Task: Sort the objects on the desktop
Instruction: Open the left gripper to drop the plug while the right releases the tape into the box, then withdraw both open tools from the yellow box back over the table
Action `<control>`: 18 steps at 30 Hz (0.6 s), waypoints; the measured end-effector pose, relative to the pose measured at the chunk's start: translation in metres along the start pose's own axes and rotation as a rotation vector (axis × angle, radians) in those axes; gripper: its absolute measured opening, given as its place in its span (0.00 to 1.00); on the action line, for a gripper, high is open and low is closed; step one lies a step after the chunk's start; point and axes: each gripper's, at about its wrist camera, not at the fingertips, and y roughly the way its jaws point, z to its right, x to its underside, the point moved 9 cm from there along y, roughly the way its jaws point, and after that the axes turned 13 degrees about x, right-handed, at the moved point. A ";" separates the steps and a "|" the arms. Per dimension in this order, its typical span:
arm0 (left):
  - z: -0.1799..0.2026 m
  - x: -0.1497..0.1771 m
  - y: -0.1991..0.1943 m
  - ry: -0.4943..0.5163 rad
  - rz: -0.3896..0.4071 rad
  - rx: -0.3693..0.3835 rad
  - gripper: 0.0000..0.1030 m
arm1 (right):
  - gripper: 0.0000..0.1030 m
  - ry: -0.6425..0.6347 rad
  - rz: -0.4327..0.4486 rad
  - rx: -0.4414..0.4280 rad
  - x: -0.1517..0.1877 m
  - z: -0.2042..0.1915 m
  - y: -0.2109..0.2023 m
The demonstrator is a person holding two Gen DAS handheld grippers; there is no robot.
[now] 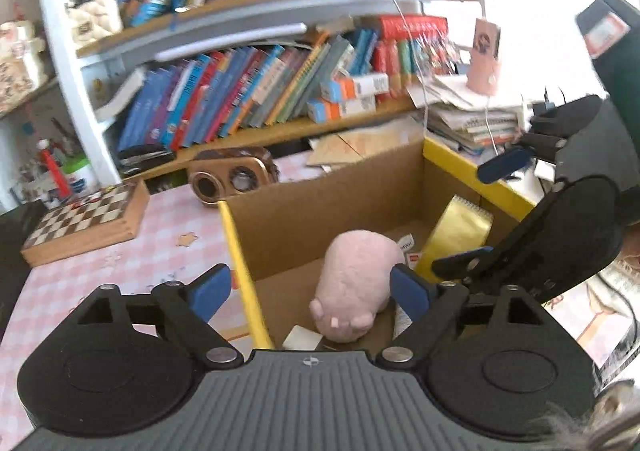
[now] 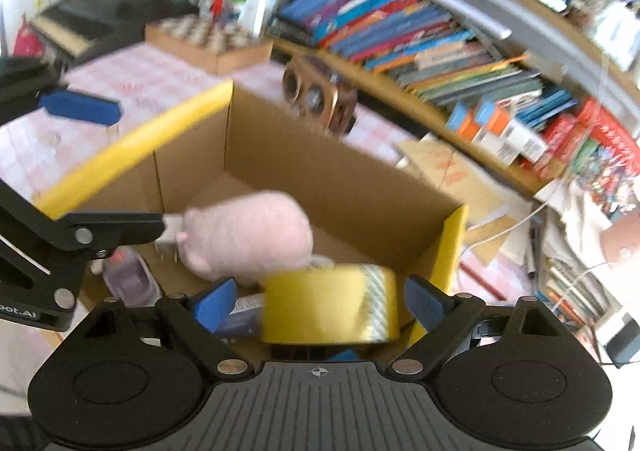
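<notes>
While both tools hover over the yellow-rimmed cardboard box [image 1: 400, 171], the left gripper [image 1: 316, 291] gapes wide, the soft pink plush toy [image 1: 356, 287] lying loose inside at its twelve o'clock (pads clear). The right gripper [image 2: 316, 303], equally wide, has the yellow tape roll [image 2: 328, 303] untouched between its fingers.

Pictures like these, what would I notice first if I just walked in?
A pink plush pig lying inside the cardboard box with yellow-taped edges. Beside it in the box sits a yellow roll of tape. Behind the box, shelves hold colourful books, and a chessboard lies on the checked tablecloth.
</notes>
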 end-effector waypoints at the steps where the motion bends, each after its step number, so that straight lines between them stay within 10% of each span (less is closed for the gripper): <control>1: -0.001 0.000 -0.006 -0.014 0.010 -0.004 0.89 | 0.91 0.020 0.012 0.003 -0.001 0.001 -0.005; 18: -0.064 0.053 -0.117 -0.202 0.107 -0.154 0.97 | 0.91 0.372 0.119 0.097 0.013 -0.009 -0.090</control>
